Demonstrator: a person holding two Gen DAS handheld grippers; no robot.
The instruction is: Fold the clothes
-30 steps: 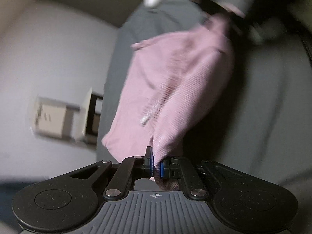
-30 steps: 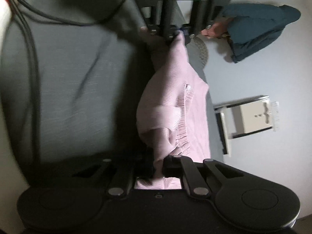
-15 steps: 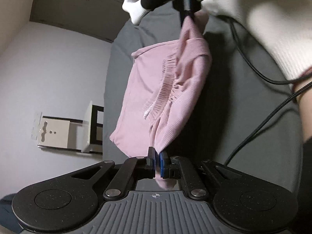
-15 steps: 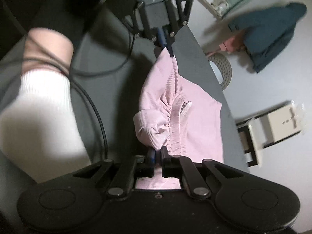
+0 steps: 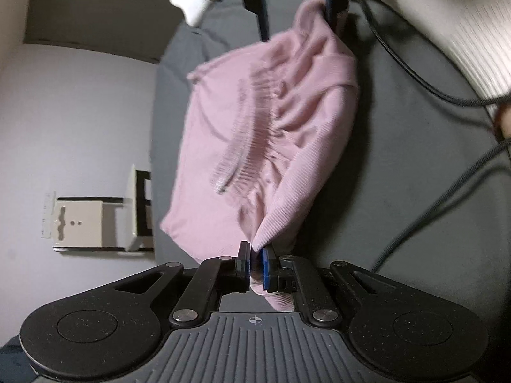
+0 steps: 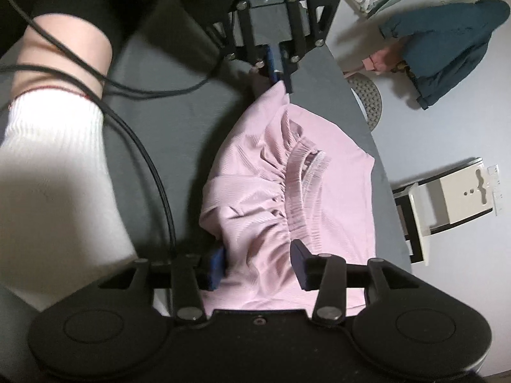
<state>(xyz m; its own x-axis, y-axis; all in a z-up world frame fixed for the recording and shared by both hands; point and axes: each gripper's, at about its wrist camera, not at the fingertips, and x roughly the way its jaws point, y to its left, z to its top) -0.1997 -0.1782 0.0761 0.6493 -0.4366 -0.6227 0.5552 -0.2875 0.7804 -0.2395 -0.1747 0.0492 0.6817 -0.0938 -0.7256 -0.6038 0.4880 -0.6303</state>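
Note:
A pink ribbed garment (image 5: 268,134) with a gathered elastic waistband lies bunched on a dark grey surface (image 5: 399,175). My left gripper (image 5: 255,260) is shut on one corner of its folded edge. In the right wrist view the same garment (image 6: 287,198) spreads between the wide-apart fingers of my right gripper (image 6: 257,263), which is open; the cloth lies loose between them. The left gripper (image 6: 277,67) shows at the far end of the garment, pinching its corner. The right gripper (image 5: 297,9) appears open at the top of the left wrist view.
Black cables (image 6: 143,166) run across the grey surface beside a white-sleeved forearm (image 6: 54,172). A white stool (image 6: 447,198) and a dark blue garment (image 6: 447,51) lie on the pale floor beyond the surface's edge. A white sock (image 5: 188,0) shows at the far end.
My right gripper has opened and let go of the pink garment's edge, which has dropped onto the surface. The left gripper keeps its grip. The two grippers have come closer together.

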